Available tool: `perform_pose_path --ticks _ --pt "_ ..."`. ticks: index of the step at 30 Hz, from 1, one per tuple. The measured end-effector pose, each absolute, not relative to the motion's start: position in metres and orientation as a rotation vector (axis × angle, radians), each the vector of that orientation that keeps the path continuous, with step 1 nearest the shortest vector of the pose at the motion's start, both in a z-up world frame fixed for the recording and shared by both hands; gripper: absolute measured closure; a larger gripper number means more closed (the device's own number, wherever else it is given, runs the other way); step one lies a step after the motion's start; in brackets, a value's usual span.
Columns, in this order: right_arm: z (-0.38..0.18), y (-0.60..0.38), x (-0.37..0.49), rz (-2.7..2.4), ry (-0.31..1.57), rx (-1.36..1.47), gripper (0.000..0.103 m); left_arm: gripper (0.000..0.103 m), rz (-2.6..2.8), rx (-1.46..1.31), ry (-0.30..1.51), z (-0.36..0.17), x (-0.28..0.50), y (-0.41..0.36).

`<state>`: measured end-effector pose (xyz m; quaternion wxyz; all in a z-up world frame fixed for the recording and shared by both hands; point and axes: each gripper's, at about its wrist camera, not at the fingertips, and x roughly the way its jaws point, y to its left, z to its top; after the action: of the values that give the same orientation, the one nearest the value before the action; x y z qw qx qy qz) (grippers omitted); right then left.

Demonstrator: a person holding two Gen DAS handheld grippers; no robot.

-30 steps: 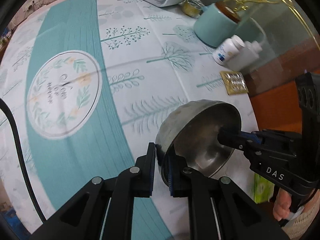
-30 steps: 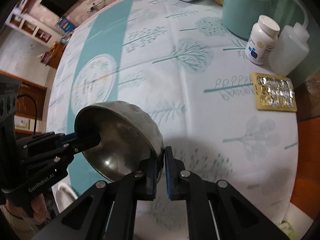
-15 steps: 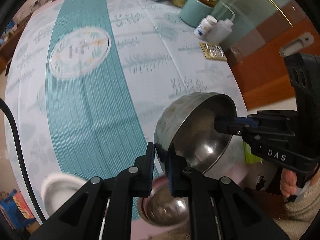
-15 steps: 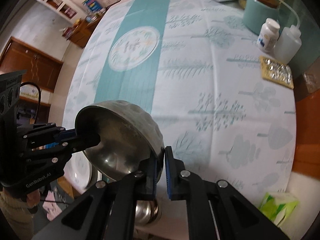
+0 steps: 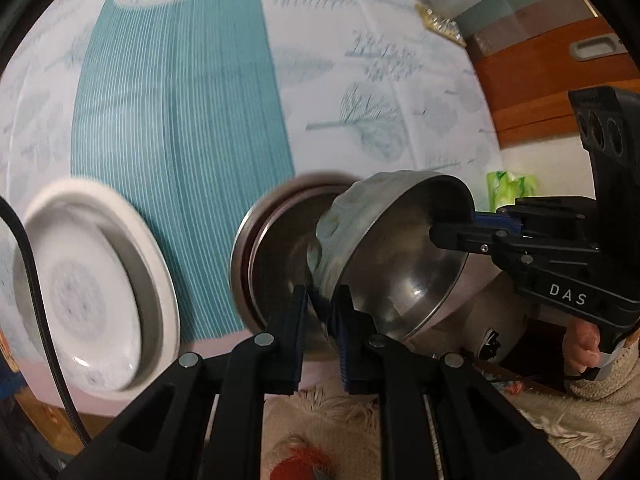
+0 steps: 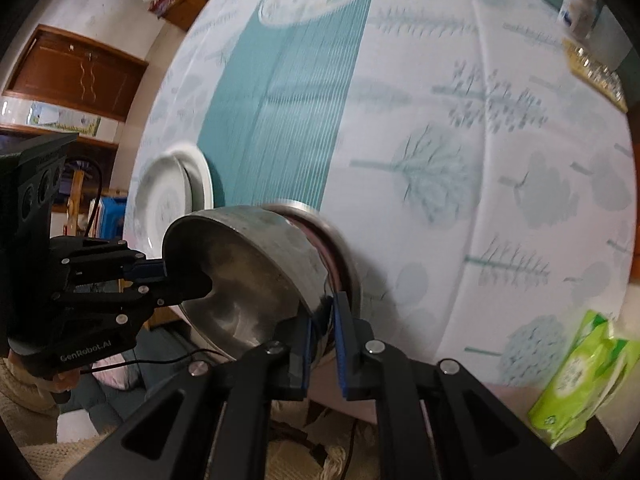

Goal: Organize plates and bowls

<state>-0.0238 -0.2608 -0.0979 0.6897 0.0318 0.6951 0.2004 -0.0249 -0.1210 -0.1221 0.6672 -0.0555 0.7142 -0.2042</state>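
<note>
So the dented round steel bowl (image 5: pixel 404 256) is tilted just above a second steel bowl (image 5: pixel 260 256) at the worktop's (image 5: pixel 176 120) near edge, left hand-held gripper (image 5: pixel 322 322) and right hand-held gripper (image 6: pixel 322 344) both clamped on opposite rims. White ceramic plate (image 5: pixel 92 292) sits just beside.

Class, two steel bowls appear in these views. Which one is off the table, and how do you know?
The dented steel bowl, tilted, its rim pinched by the left gripper and right gripper. The other steel bowl rests on the tablecloth behind it.
</note>
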Motion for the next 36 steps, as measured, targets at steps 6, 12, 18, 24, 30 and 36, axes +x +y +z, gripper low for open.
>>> perform_pose_path --ticks 6,12,18,24,30,36 --pt "-0.118 -0.251 -0.03 0.457 1.606 0.067 0.091 0.092 -0.428 -0.141 1.65 -0.142 -0.034 -0.114" --pt "-0.127 -0.242 -0.03 0.439 1.616 0.023 0.091 0.092 -0.416 -0.117 1.672 -0.156 -0.034 -0.116" --pt "-0.125 -0.236 -0.03 0.402 1.582 -0.062 0.089 0.079 -0.433 -0.104 1.654 -0.154 -0.032 -0.115" --pt "-0.118 -0.234 -0.033 0.403 1.539 -0.099 0.075 0.058 -0.451 -0.076 1.613 -0.139 -0.031 -0.117" --pt "-0.111 -0.243 -0.035 0.396 1.515 -0.085 0.075 0.04 -0.457 -0.028 1.539 -0.116 -0.031 -0.116" --pt "-0.103 -0.25 -0.038 0.398 1.474 -0.072 0.067 0.029 -0.412 0.067 1.469 -0.108 -0.033 -0.111"
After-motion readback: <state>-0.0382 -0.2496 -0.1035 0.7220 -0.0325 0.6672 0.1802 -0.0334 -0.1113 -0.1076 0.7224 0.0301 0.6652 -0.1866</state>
